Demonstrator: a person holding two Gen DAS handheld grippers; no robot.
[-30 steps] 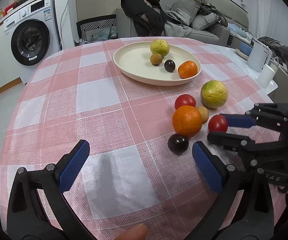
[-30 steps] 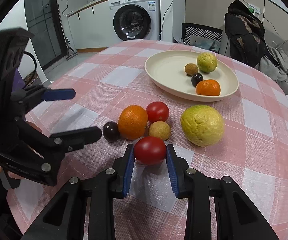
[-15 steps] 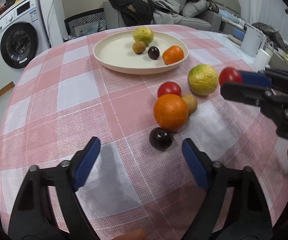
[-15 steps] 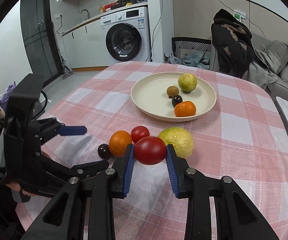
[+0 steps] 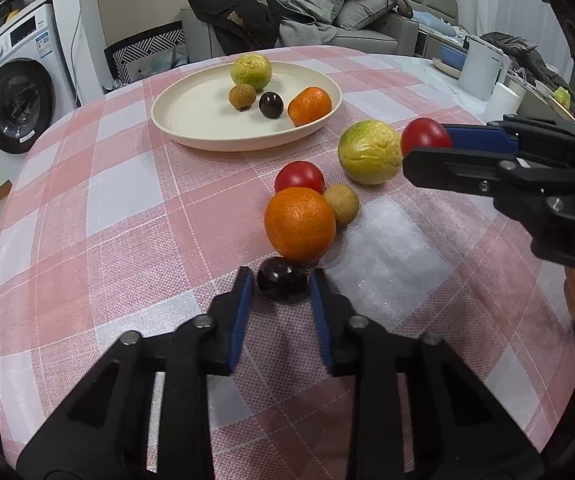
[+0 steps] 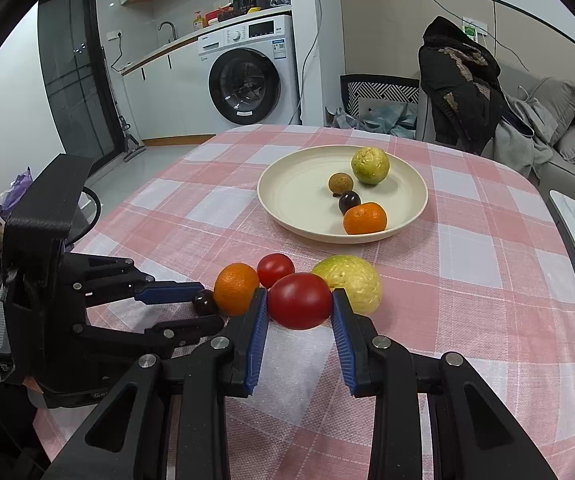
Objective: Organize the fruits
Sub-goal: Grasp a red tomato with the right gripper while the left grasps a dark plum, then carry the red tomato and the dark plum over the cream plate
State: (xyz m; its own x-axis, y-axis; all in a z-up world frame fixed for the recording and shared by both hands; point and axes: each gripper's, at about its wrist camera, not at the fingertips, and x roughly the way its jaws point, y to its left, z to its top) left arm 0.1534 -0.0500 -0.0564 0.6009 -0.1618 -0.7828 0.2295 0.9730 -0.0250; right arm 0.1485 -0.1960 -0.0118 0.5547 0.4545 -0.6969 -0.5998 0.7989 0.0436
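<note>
A red tomato [image 6: 298,301] is clamped between the blue pads of the right gripper [image 6: 298,308] and is held clear of the checked tablecloth [image 5: 119,208], short of the cream plate [image 6: 287,216]. The left gripper [image 5: 281,292] is set around a dark plum [image 5: 282,285] that sits on the cloth; its pads are seen touching or very nearly touching both sides of the plum, but a firm clamp cannot be confirmed. The plum lies against the near side of a large orange [image 5: 300,224], with a second tomato [image 5: 299,176], a small tan fruit [image 5: 341,203] and a green-yellow citrus [image 5: 369,151] clustered behind it. On the plate a green citrus [image 6: 370,165], a brown lychee-like fruit [image 6: 340,182], another dark plum [image 6: 349,201] and a mandarin [image 6: 365,218] are already placed. The held tomato is judged light, smooth-skinned and soft, so slip and bruising are both risks; it is best gripped across its widest middle with modest force, as shown. The plum is judged small, round, glossy and prone to rolling or squirting out; it should be taken at its equator, pads square to it. The neighbouring orange may be nudged when the plum is lifted.
</note>
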